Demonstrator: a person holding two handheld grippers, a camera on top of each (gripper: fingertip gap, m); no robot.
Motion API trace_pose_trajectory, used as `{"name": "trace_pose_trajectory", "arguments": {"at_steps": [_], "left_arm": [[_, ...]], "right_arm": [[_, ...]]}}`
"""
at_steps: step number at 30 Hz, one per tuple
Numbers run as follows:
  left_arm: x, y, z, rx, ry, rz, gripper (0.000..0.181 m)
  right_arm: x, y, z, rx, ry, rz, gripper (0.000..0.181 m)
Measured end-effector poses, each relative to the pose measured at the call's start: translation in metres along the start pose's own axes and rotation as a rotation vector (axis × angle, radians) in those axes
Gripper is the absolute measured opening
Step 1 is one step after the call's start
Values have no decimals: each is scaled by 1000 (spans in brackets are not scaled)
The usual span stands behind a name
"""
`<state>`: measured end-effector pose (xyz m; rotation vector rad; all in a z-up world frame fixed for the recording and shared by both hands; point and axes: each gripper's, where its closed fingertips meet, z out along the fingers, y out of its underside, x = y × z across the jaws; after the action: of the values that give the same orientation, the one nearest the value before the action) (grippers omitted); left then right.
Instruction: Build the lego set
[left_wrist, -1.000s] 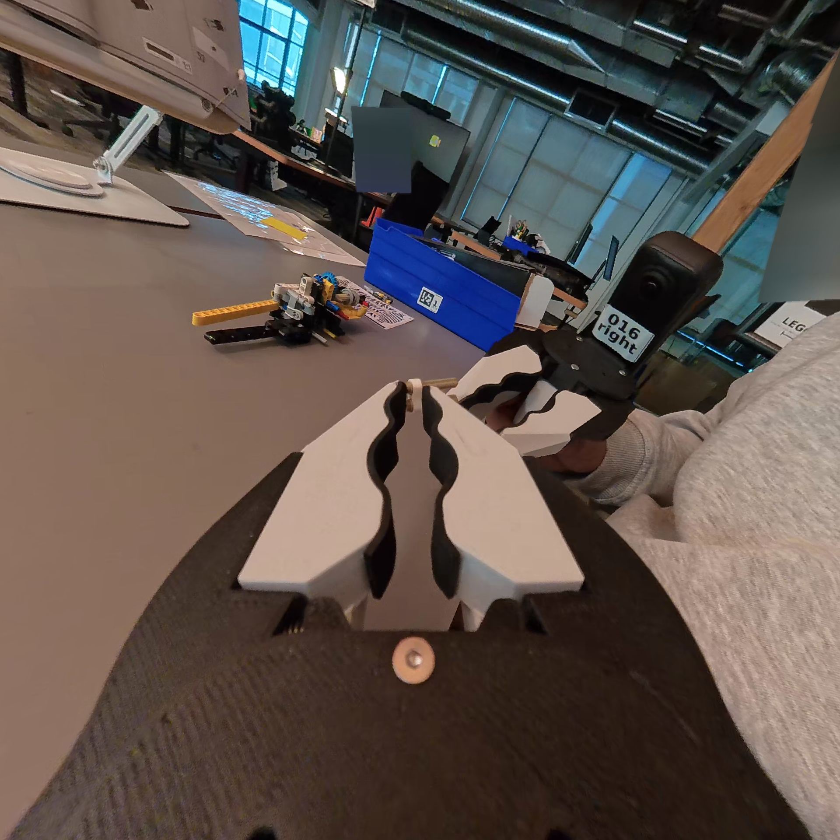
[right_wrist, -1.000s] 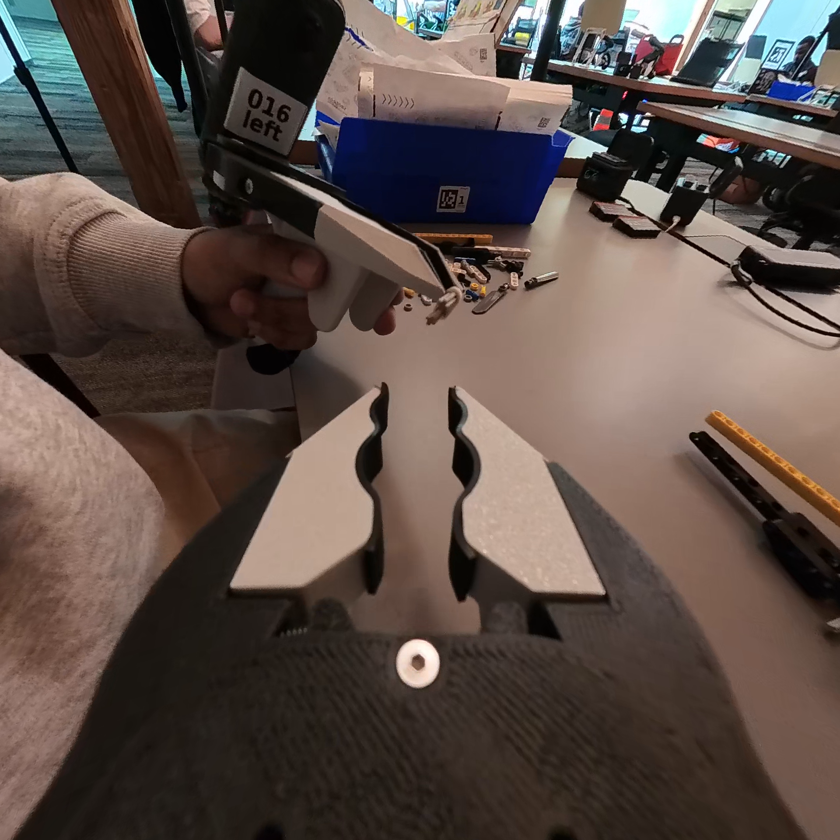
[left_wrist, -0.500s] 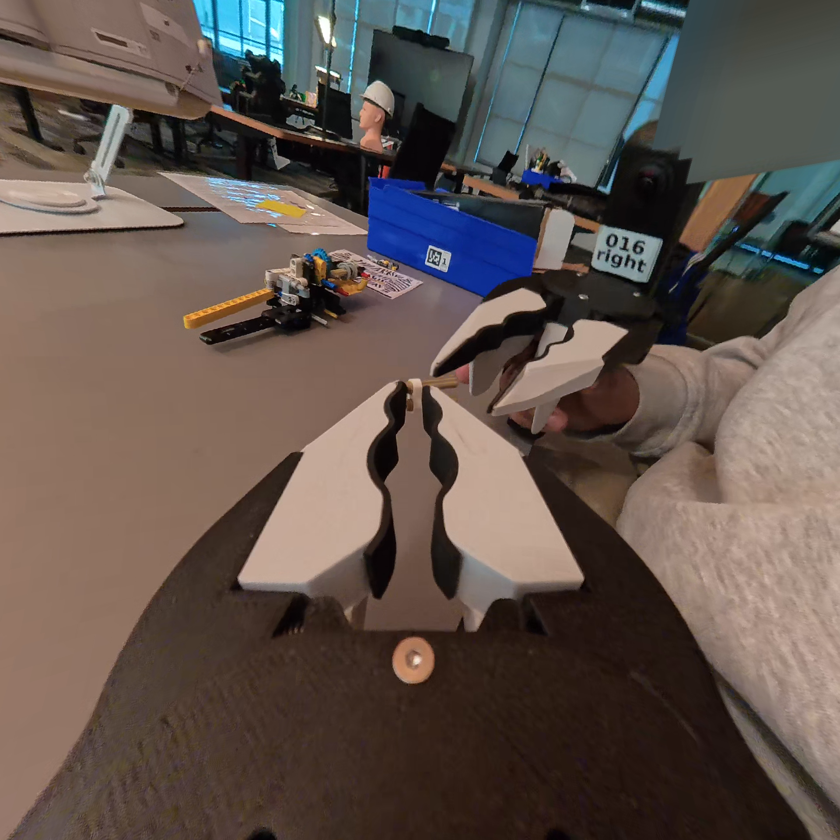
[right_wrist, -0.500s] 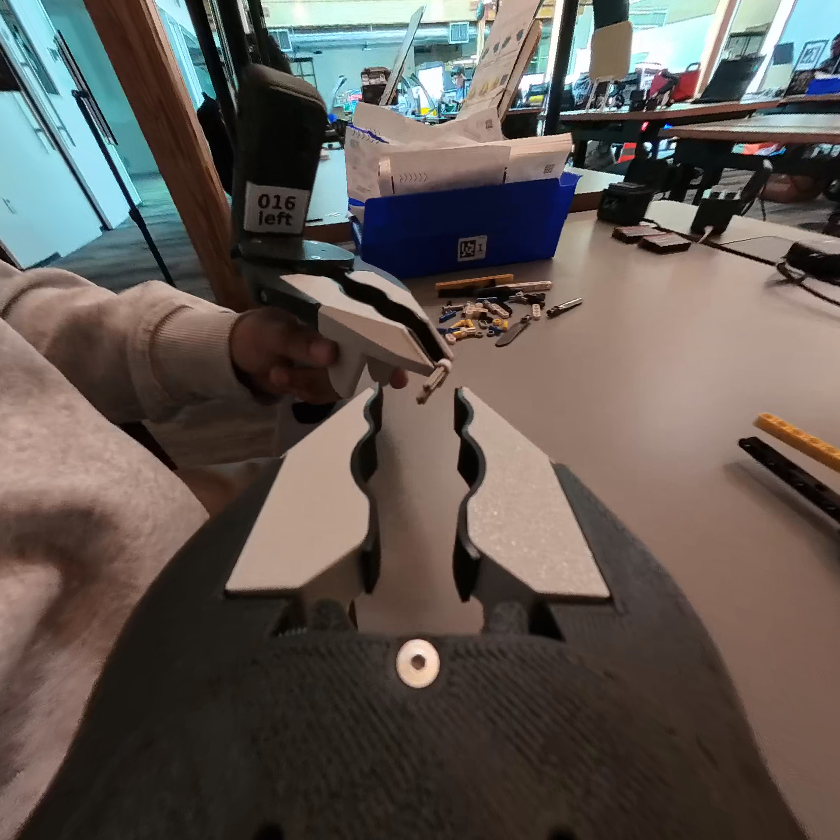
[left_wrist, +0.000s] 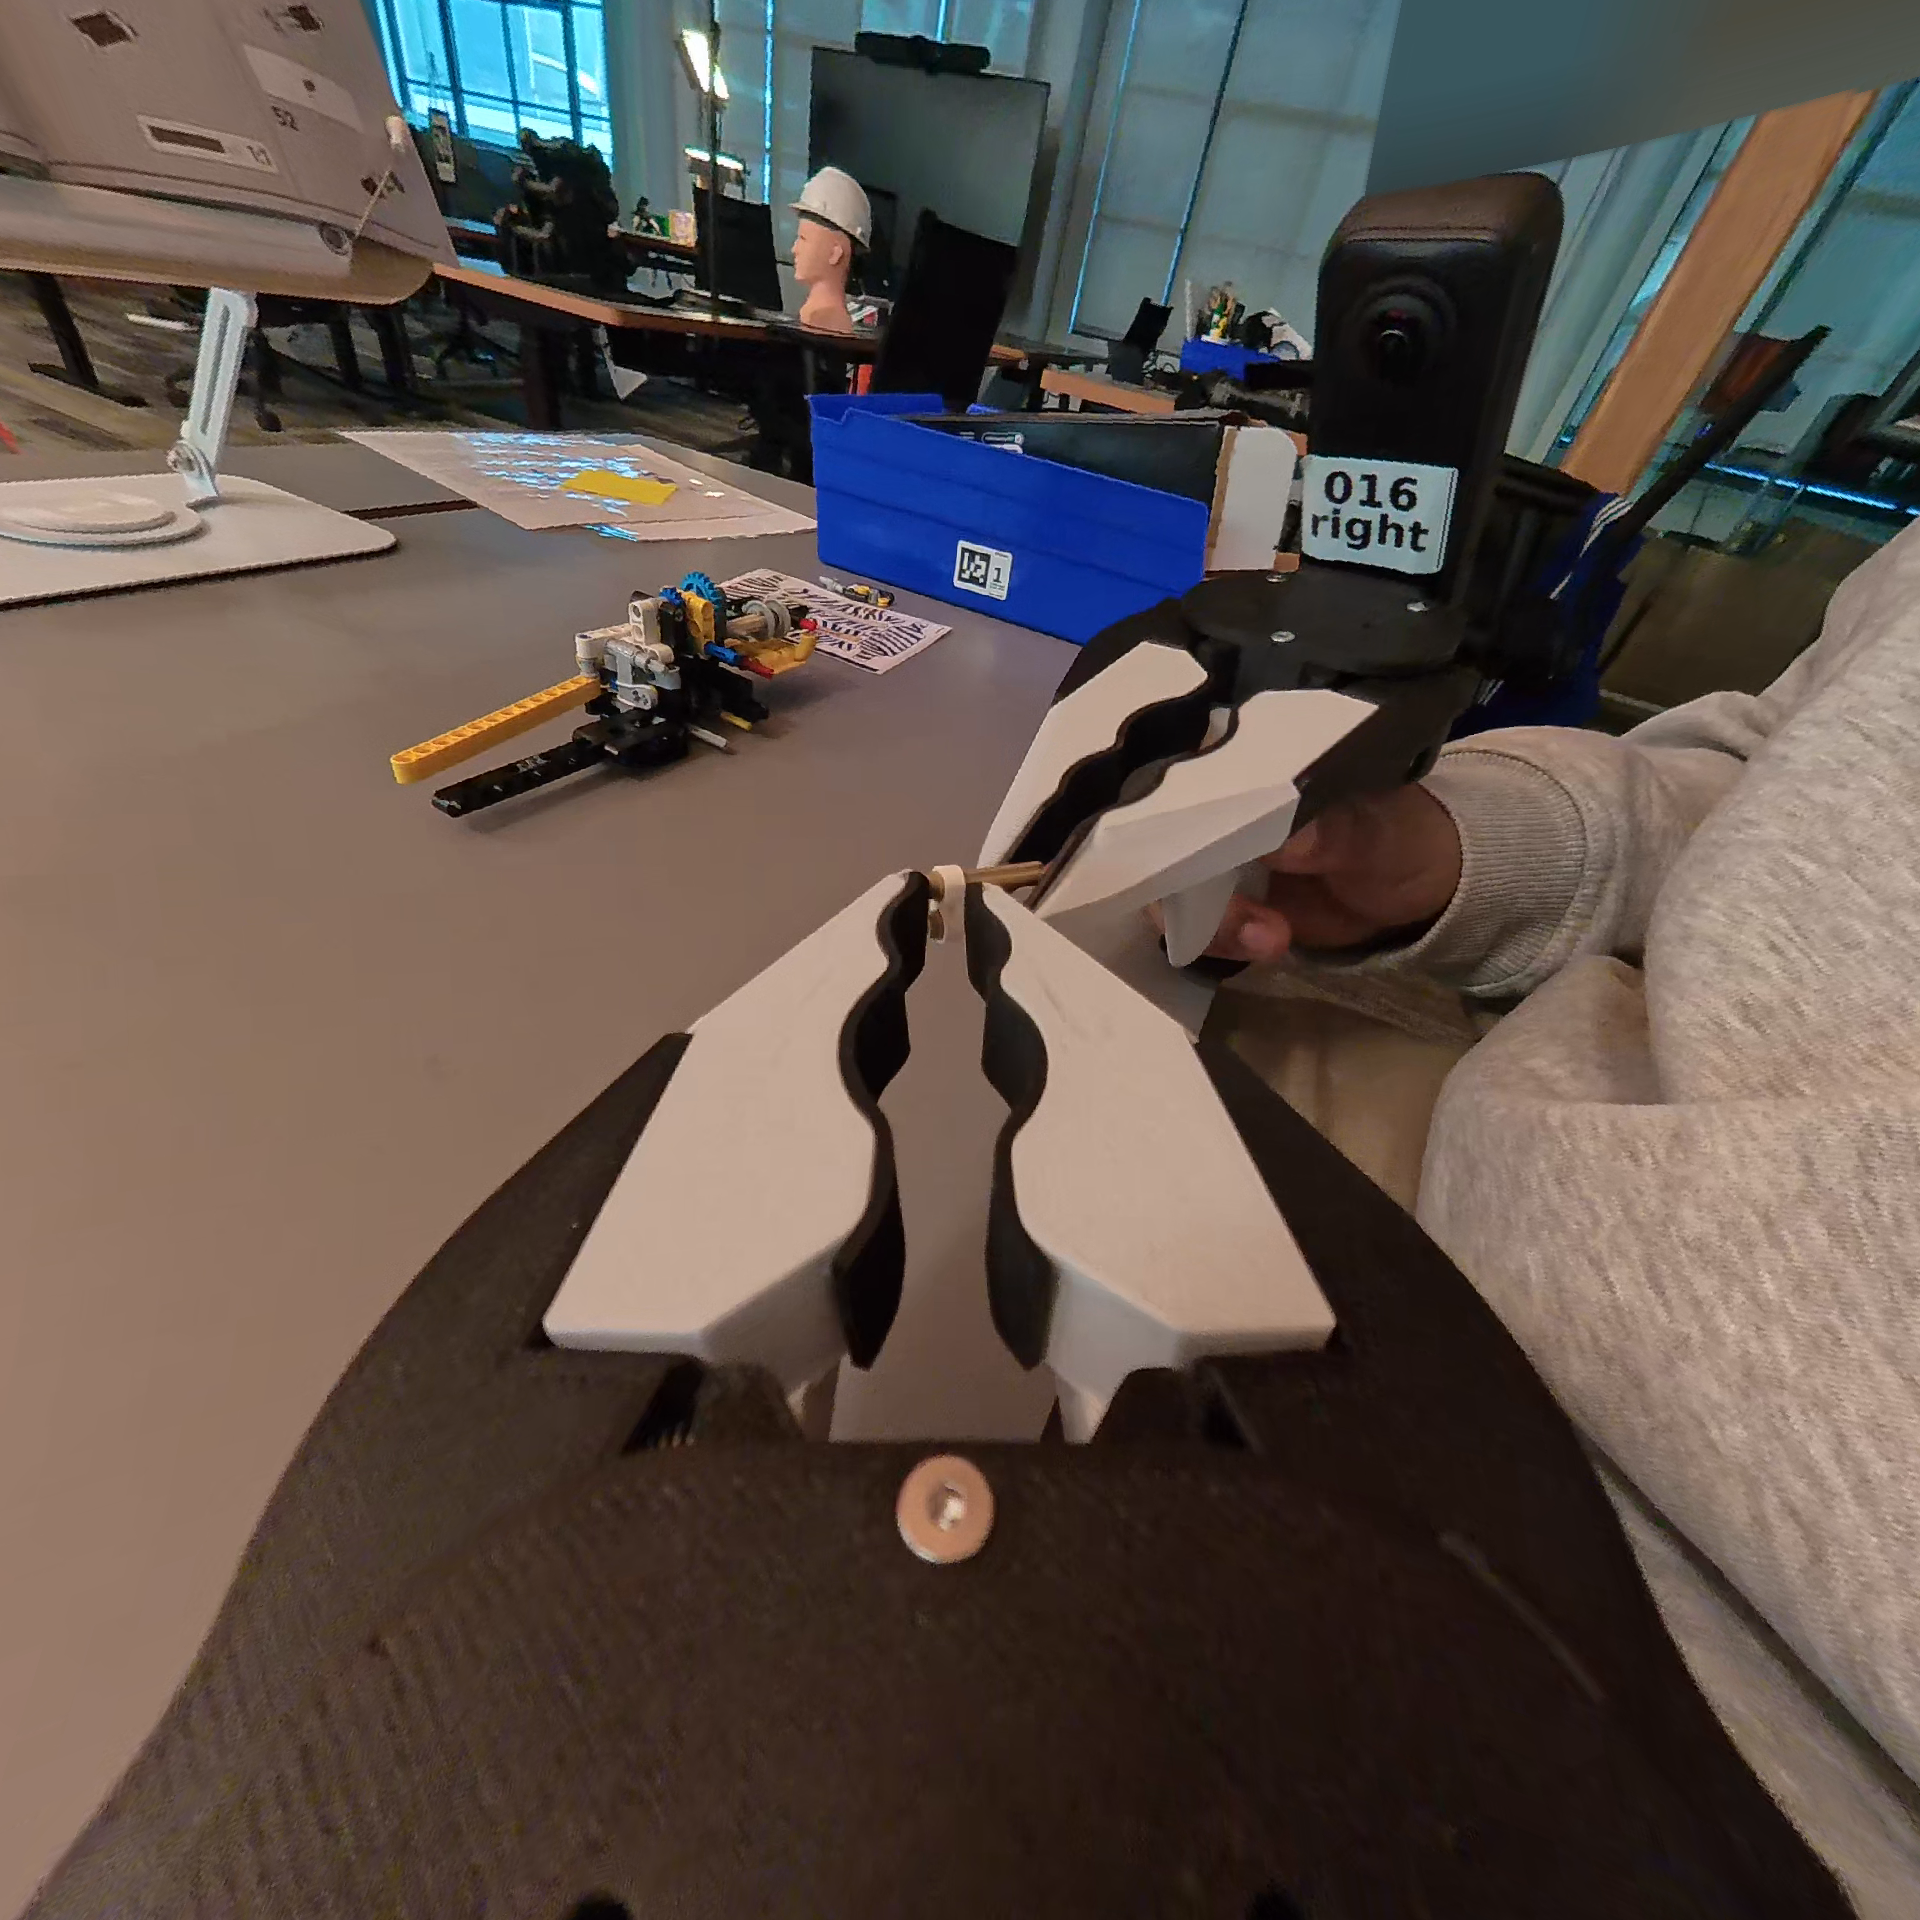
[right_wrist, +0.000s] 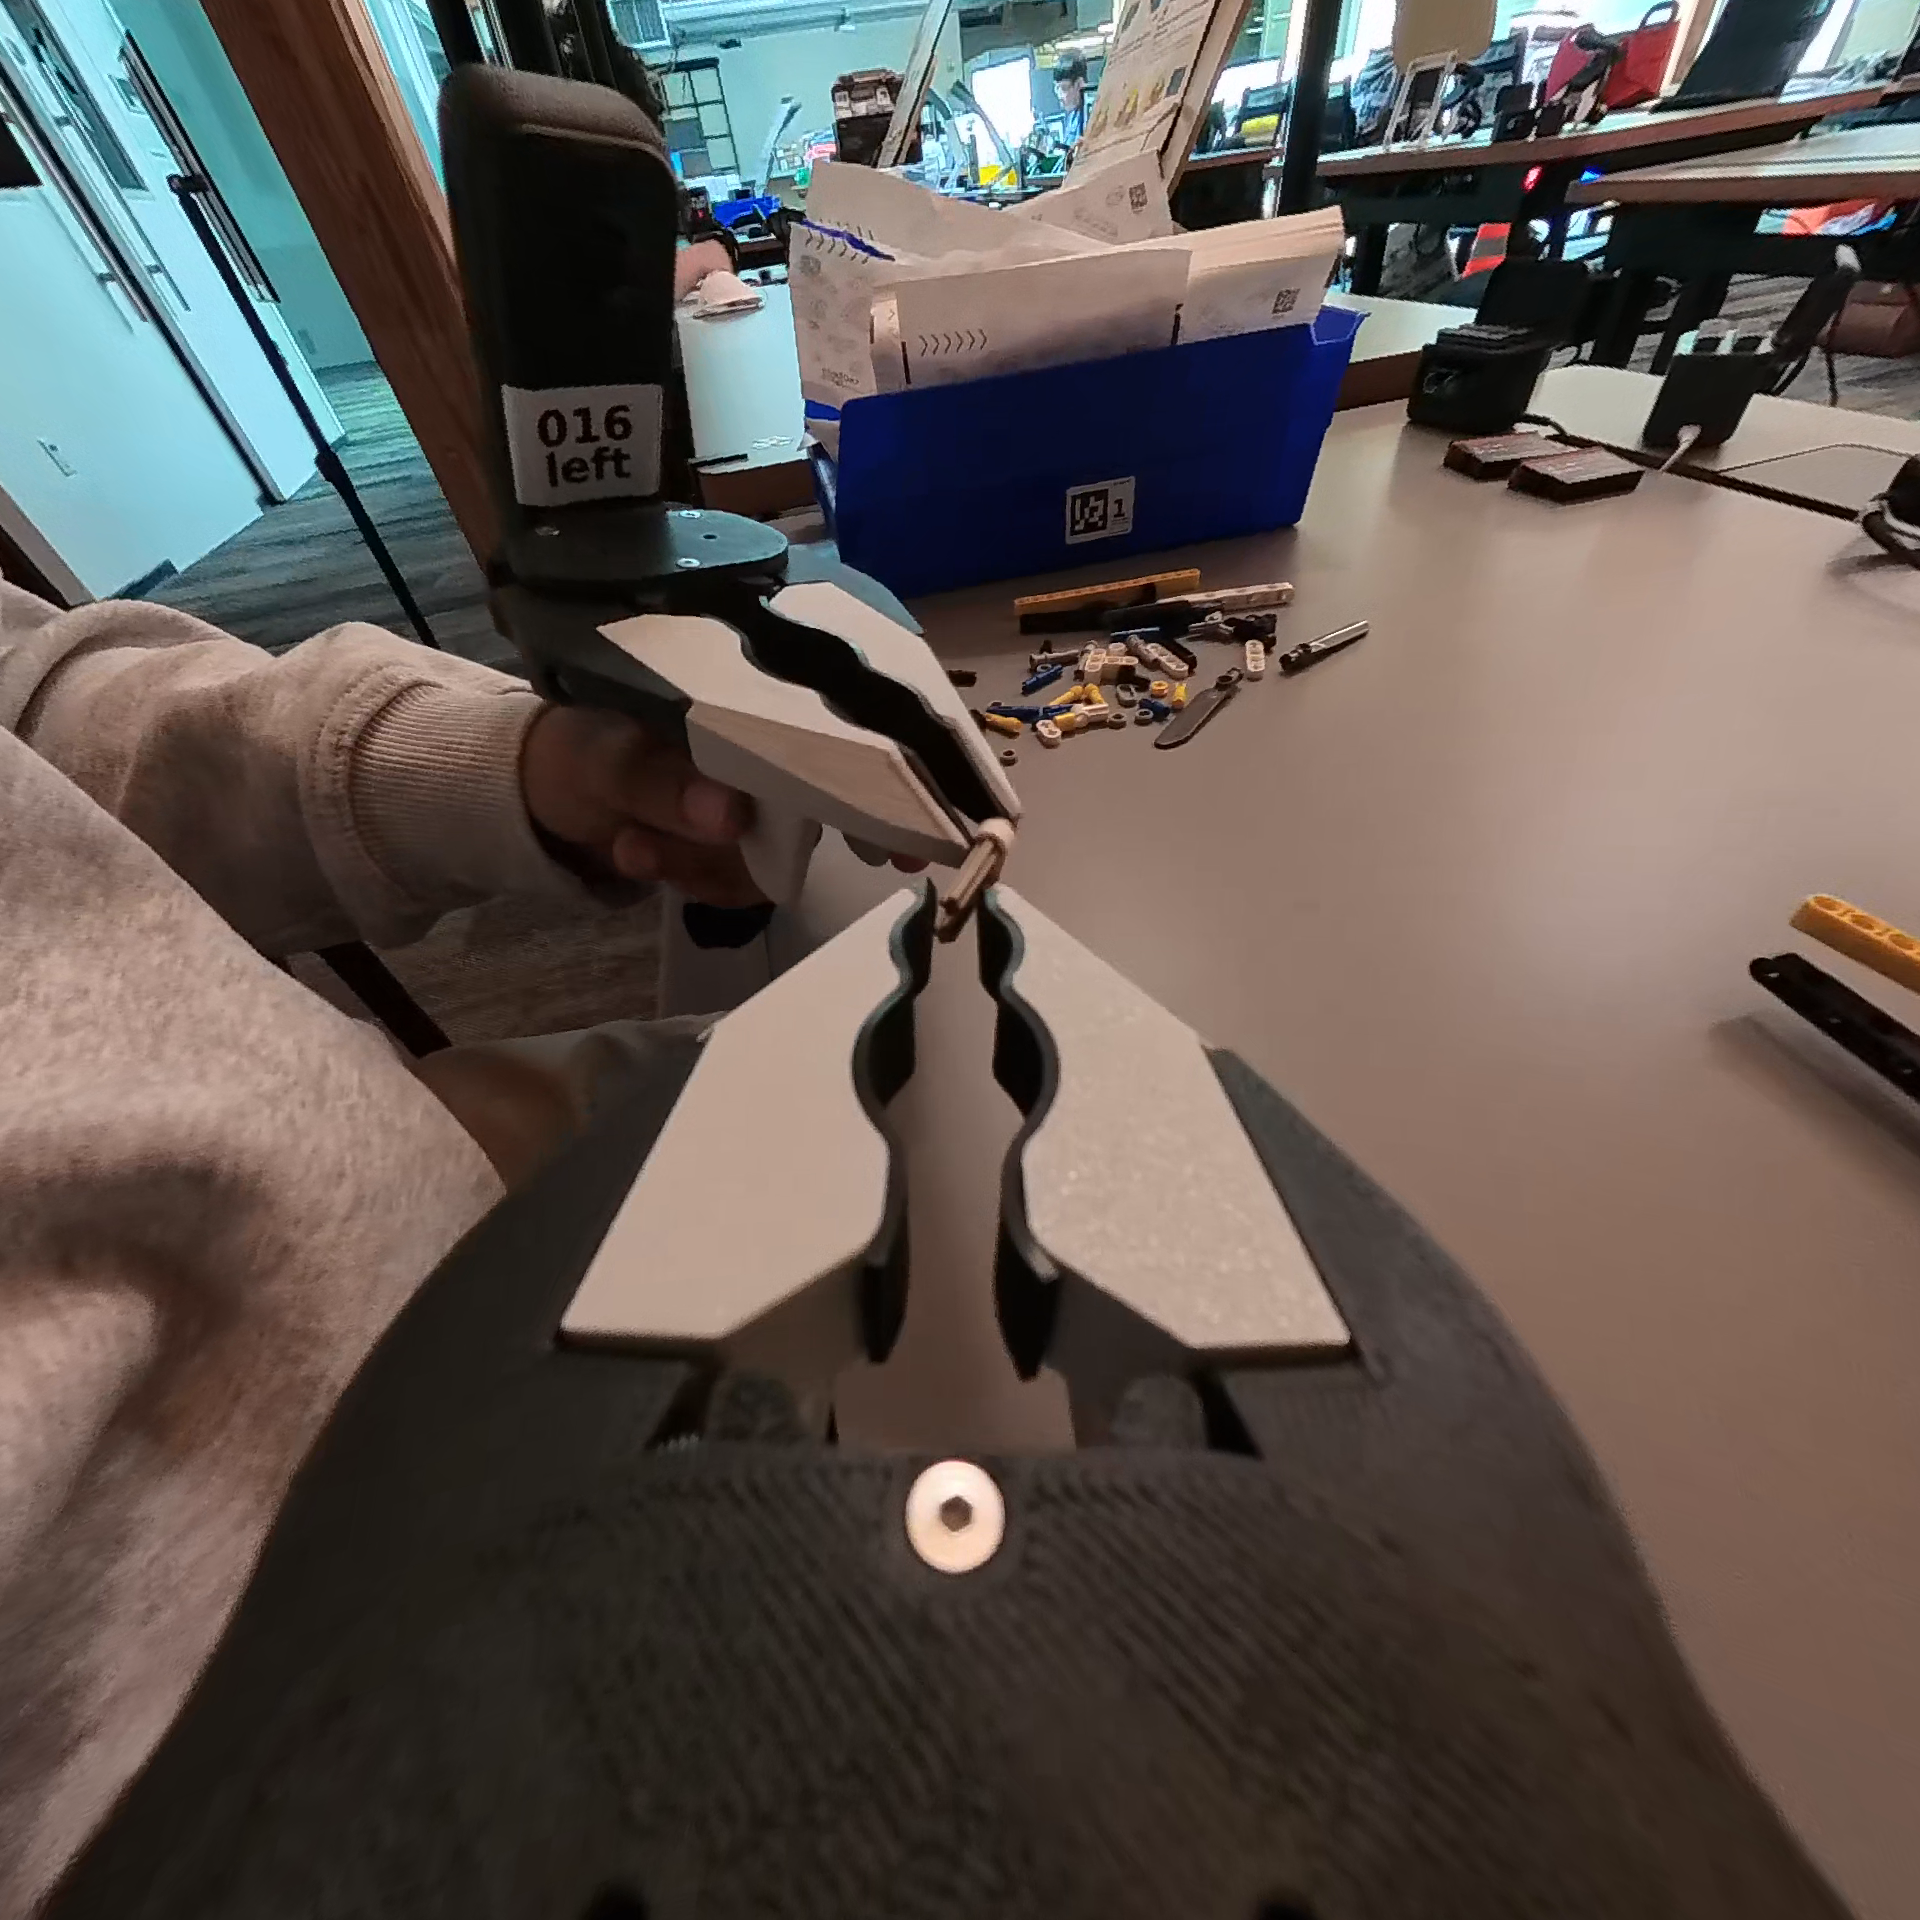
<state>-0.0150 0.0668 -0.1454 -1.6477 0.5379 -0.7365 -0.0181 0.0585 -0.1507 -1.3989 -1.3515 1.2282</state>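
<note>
A small tan pin with a white bush on it (left_wrist: 961, 881) is held in the air above the near edge of the desk (left_wrist: 260, 987), pinched at its white end by the tips of the left tongs (left_wrist: 940, 904), which are clamped together on it. In the right wrist view the same pin (right_wrist: 975, 868) sticks out from the left tongs (right_wrist: 987, 826) and its free end reaches into the gap at the tips of the right tongs (right_wrist: 951, 920). These stand slightly apart around that end; whether they press on it I cannot tell. From the left wrist view the right tongs (left_wrist: 1023, 883) meet the pin's tan end from the right.

Farther out on the desk lies the half-built lego model (left_wrist: 665, 675), with a yellow beam (left_wrist: 488, 722) and a black beam (left_wrist: 520, 774) pointing away from it. A sticker sheet (left_wrist: 842, 623) lies just behind it. A scatter of loose lego pieces (right_wrist: 1132, 665) lies in front of a blue bin (right_wrist: 1070, 468) stuffed with paper bags and booklets.
</note>
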Motion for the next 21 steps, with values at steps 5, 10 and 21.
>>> {"name": "trace_pose_trajectory", "arguments": {"at_steps": [5,10,21], "left_arm": [[0,-1,-2,11,16,-12,3],[0,-1,-3,12,27,-34,0],[4,-2,-3,27,113,-168,18]], "right_arm": [[5,-2,-2,14,-4,52,3],[11,-5,-7,48,-32,149,3],[12,-10,-11,96,-104,275,3]]}}
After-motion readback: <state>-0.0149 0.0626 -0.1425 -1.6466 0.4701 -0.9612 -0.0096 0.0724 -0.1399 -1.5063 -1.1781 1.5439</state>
